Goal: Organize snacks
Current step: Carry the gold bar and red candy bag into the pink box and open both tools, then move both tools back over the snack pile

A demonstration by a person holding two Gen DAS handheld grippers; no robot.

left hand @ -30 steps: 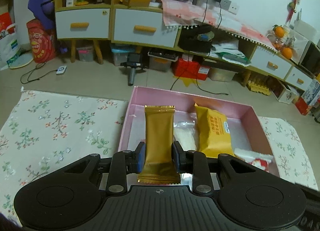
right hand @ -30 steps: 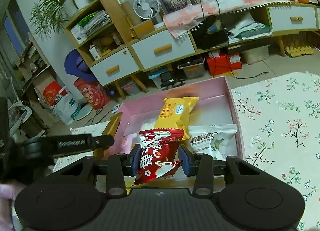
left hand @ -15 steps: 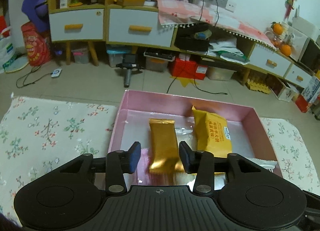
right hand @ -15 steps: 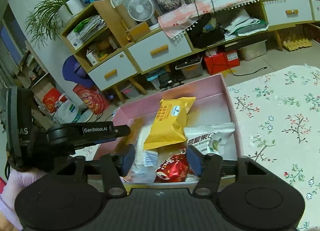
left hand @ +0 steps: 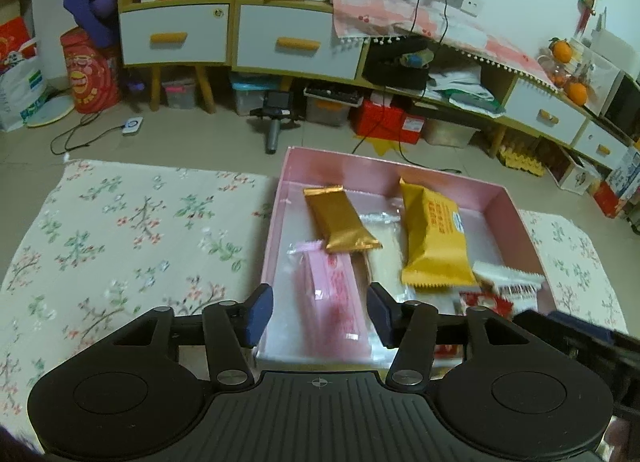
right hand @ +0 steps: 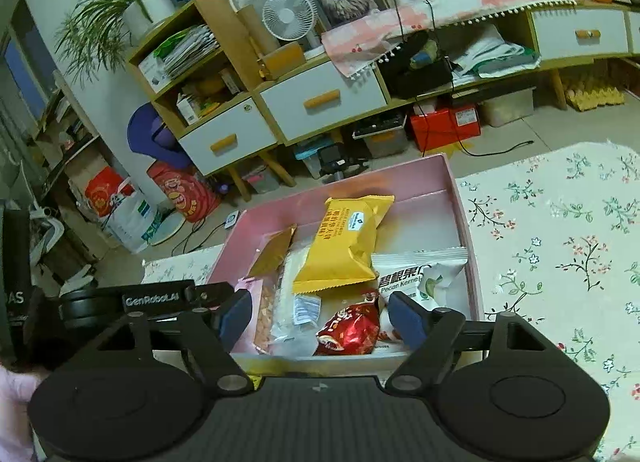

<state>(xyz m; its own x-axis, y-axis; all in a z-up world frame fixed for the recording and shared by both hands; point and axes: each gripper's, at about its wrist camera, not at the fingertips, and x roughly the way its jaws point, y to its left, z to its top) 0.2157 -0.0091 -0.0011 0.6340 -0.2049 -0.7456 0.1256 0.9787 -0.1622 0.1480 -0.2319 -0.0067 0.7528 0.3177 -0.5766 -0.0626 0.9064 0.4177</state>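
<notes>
A pink box [left hand: 384, 177] [right hand: 460, 197] on the flowered cloth holds several snack packets. The gold bar packet [left hand: 338, 219] [right hand: 272, 252] lies flat in it beside a yellow packet [left hand: 434, 240] [right hand: 348, 240]. A pink packet [left hand: 332, 298] lies near the front wall. The red packet [right hand: 352, 328] rests at the box's front, next to a white pecan packet [right hand: 420, 276]. My left gripper [left hand: 318, 316] hovers over the box's near edge, jaws opening, gripping nothing. My right gripper [right hand: 320, 318] is above the red packet, jaws opening, pads clear of it.
The flowered cloth [left hand: 120, 229] [right hand: 560, 242] spreads to both sides of the box. Beyond it are floor cables, storage bins and low cabinets with drawers [left hand: 296, 41]. The left gripper's body [right hand: 160, 298] shows at the left of the right wrist view.
Both grippers let go: the gold bar dropped from the left jaws and the red packet from the right jaws into the pink box. Both pairs of jaws have spread wider.
</notes>
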